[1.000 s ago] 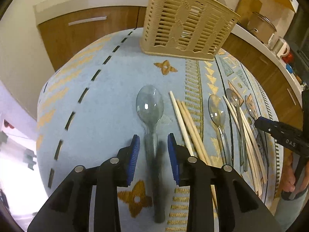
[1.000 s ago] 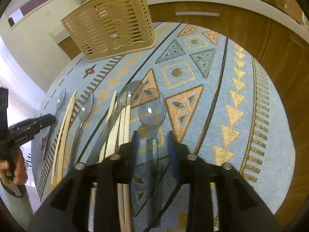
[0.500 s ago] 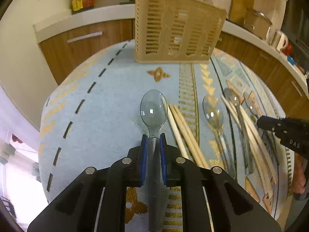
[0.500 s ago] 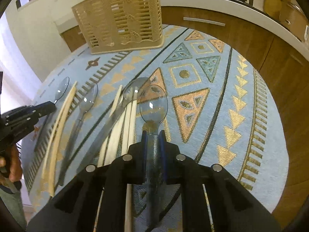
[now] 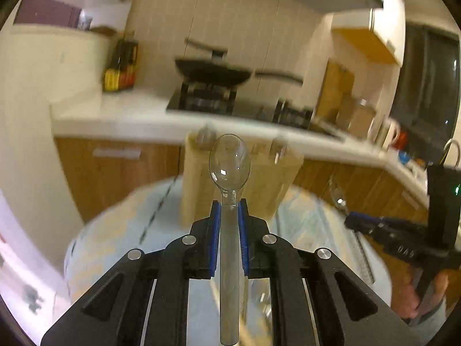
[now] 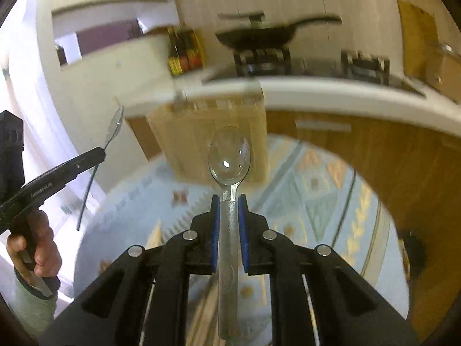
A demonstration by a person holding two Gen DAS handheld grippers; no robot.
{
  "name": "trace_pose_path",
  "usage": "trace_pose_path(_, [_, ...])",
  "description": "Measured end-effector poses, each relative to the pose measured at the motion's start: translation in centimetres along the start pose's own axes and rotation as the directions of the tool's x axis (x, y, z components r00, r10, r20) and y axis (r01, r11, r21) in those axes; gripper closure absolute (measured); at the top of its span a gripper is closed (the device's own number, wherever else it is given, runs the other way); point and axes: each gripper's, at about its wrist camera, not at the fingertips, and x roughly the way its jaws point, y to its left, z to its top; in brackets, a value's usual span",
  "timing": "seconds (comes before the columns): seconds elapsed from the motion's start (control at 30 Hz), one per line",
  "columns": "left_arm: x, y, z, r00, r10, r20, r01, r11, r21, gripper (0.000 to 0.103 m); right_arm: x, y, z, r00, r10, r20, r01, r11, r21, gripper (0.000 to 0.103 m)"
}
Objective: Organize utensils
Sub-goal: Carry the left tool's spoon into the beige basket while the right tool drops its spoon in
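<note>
So half a second back you had both spoons pinned flat on the rug, and now they're up in the air. Your left gripper (image 5: 229,213) is clamped on one clear spoon (image 5: 229,160), your right gripper (image 6: 229,210) on the other spoon (image 6: 229,155), bowls pointing at the beige basket (image 5: 259,178) just ahead. Looks like the drop-in comes next. Only the right view shows your left spoon's whole handle hanging free from the side; the left view catches your right gripper off to the side.
</note>
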Motion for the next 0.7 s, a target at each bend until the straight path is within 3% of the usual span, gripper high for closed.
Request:
trace_pose_path(0.13, [1.0,-0.6,3.6,0.996,-0.039,0.085,0.039,0.999,0.001,0.093,-0.3,0.5,3.7,0.993,0.036,0.111,-0.034,0.999,-0.018,0.093])
trace_pose_path(0.37, [5.3,0.1,9.1,0.979,-0.092,0.182,0.103,0.993,-0.051,0.093,2.0,-0.4,10.8,0.959,0.032,0.282,-0.041,0.999,0.024,0.093])
trace_pose_path(0.53, [8.8,1.6,10.6,0.978,-0.078,0.194,0.096,0.992,-0.083,0.093,5.9,-1.5,14.1,0.953,0.006,0.304,-0.02,0.999,0.044,0.093])
trace_pose_path(0.7, [11.5,2.5,10.4,0.98,-0.041,0.197,0.059,0.995,-0.084,0.093,9.8,-2.1,14.8,0.952,-0.04,0.302,0.028,0.999,0.041,0.093])
